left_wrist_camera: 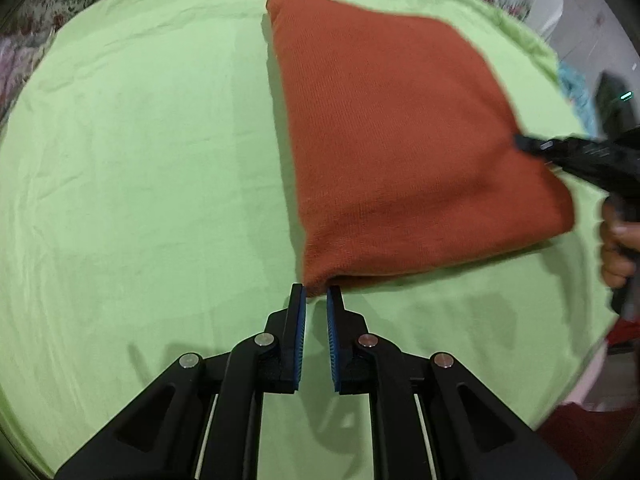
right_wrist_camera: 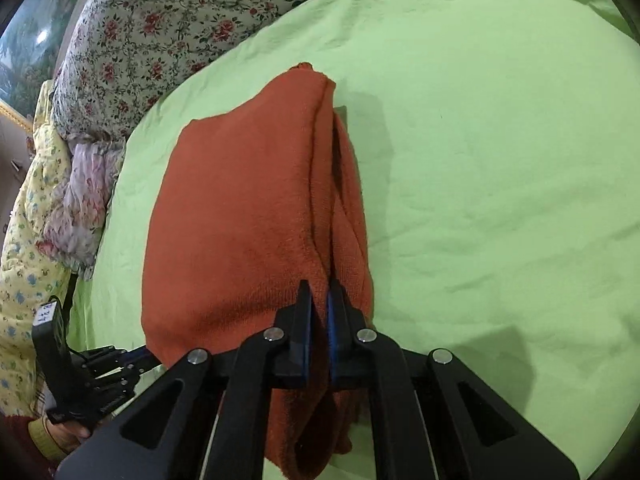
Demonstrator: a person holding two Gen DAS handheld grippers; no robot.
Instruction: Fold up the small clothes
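A folded rust-orange knit garment (left_wrist_camera: 400,140) lies on the light green sheet (left_wrist_camera: 140,160). My left gripper (left_wrist_camera: 317,295) is at the garment's near corner, its blue-padded jaws a narrow gap apart, with the cloth tip just between their ends. My right gripper (right_wrist_camera: 320,292) is shut on the garment's edge (right_wrist_camera: 248,208), and the cloth hangs down between and below its jaws. The right gripper also shows in the left wrist view (left_wrist_camera: 520,143) at the garment's right edge. The left gripper shows in the right wrist view (right_wrist_camera: 124,364) at lower left.
The green sheet (right_wrist_camera: 500,160) covers a bed. Floral bedding (right_wrist_camera: 160,20) and a floral pillow (right_wrist_camera: 80,200) lie along the far and left sides. A turquoise cloth (left_wrist_camera: 576,92) sits beyond the sheet's right edge. A hand (left_wrist_camera: 616,248) holds the right gripper.
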